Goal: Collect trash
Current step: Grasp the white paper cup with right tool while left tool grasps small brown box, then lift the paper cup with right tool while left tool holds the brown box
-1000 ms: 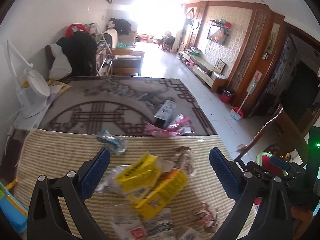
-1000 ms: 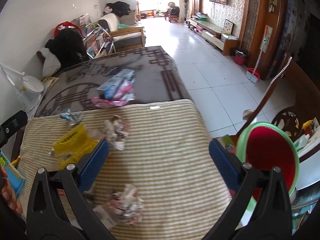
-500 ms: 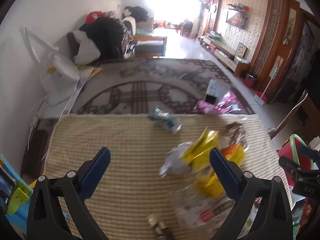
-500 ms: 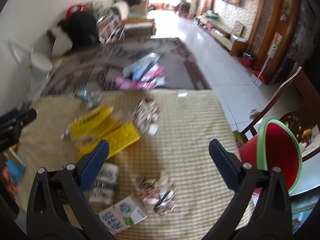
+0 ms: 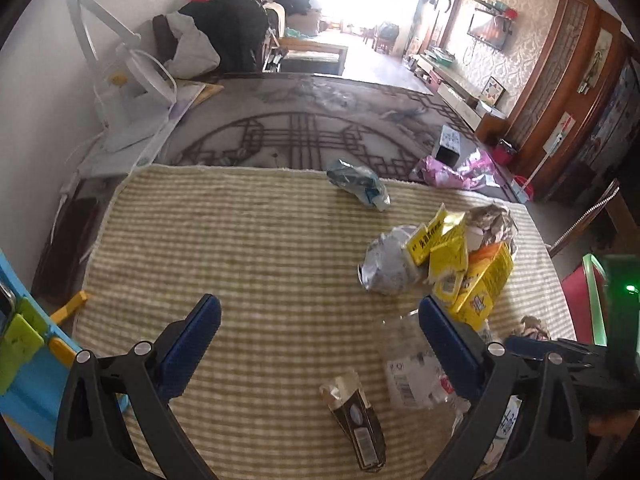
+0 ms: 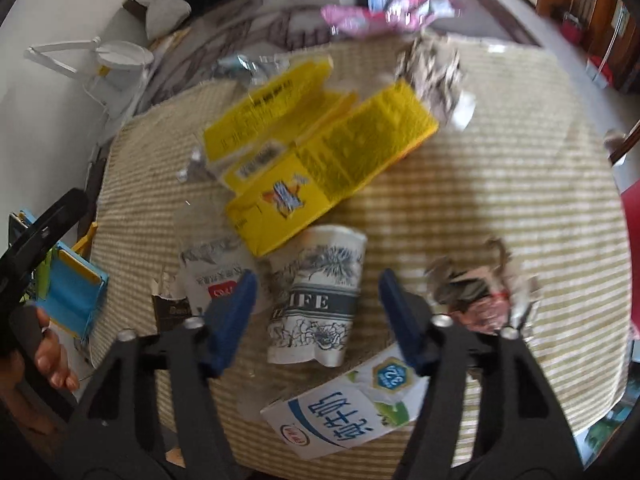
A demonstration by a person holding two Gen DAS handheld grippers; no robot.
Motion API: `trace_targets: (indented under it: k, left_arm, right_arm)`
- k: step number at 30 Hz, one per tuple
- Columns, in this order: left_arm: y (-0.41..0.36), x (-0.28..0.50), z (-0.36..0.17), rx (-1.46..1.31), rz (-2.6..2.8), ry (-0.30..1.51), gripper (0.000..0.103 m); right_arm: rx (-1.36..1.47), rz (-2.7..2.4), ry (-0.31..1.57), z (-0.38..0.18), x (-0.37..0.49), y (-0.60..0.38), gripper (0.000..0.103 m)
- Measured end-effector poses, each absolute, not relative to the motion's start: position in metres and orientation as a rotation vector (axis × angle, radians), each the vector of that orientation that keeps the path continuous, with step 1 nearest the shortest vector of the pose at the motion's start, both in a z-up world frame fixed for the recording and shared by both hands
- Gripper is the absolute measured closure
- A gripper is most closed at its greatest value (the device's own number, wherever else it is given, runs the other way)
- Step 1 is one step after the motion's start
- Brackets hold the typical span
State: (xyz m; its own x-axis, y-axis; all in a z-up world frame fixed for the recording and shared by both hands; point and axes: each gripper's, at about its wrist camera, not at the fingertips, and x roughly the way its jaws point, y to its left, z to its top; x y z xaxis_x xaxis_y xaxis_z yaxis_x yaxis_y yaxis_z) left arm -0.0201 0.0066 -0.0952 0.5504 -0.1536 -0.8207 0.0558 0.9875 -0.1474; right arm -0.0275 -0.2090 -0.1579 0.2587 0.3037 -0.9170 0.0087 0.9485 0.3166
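Trash lies scattered on a striped mat (image 5: 240, 264). My right gripper (image 6: 316, 316) is open, its blue pads on either side of a crushed white paper cup (image 6: 316, 292) printed "LIFE", just above it. Around it lie yellow boxes (image 6: 320, 148), a milk carton (image 6: 348, 408), a crumpled wrapper (image 6: 476, 292) and a paper ball (image 6: 436, 72). My left gripper (image 5: 316, 344) is open and empty above the mat, left of the yellow boxes (image 5: 460, 252), a silver foil bag (image 5: 384, 264) and a small dark carton (image 5: 356, 420).
A red bin with a green rim (image 5: 588, 300) stands off the mat's right edge. A blue-green wrapper (image 5: 356, 184) and pink wrappers (image 5: 460, 168) lie farther back. A white desk lamp (image 5: 132, 92) stands at the left. A blue toy (image 6: 72, 292) sits at the mat's left edge.
My right gripper has dropped down and forward over the paper cup, its view now blurred by motion. My left gripper has swung left, so the trash pile now sits to its right.
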Motion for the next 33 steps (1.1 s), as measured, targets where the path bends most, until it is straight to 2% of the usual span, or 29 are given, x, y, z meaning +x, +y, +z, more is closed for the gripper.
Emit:
trace_targets:
  k: [3,8,10,15,18,21,25,27,30,31,33]
  left_arm:
    - [0.003,-0.02,-0.097,-0.156,-0.171,1.012,0.009]
    - [-0.014,-0.032,-0.106,0.03,-0.21,1.057,0.009]
    - [-0.011,-0.039,-0.112,0.04,-0.228,1.086,0.009]
    - [-0.001,-0.054,-0.137,-0.068,-0.294,1.189,0.009]
    - [-0.005,-0.059,-0.154,-0.111,-0.318,1.246,0.019]
    - [-0.013,-0.061,-0.166,-0.113,-0.331,1.27,0.033]
    - [-0.013,-0.057,-0.178,-0.139,-0.317,1.295,0.067]
    - [-0.011,-0.055,-0.178,-0.157,-0.315,1.285,0.07]
    - [-0.009,-0.054,-0.163,-0.108,-0.295,1.21,0.079]
    - [-0.009,-0.051,-0.158,-0.101,-0.291,1.189,0.086]
    - [-0.008,-0.049,-0.147,-0.097,-0.279,1.144,0.087]
  right_arm:
    - [0.282,0.207,1.326,-0.167,-0.027,-0.204,0.053]
    - [0.278,0.202,1.37,-0.181,-0.027,-0.198,0.053]
    - [0.275,0.208,1.356,-0.179,-0.028,-0.197,0.057]
    - [0.288,0.195,1.244,-0.154,-0.03,-0.206,0.06]
    - [0.285,0.188,1.179,-0.137,-0.03,-0.209,0.062]
    - [0.256,0.195,1.145,-0.126,-0.029,-0.207,0.062]
    - [0.25,0.199,1.126,-0.119,-0.036,-0.212,0.062]
    - [0.251,0.195,1.111,-0.114,-0.038,-0.217,0.062]
    - [0.253,0.183,1.084,-0.106,-0.04,-0.224,0.062]
    - [0.254,0.179,1.077,-0.104,-0.04,-0.224,0.062]
    - [0.258,0.176,1.067,-0.101,-0.04,-0.225,0.062]
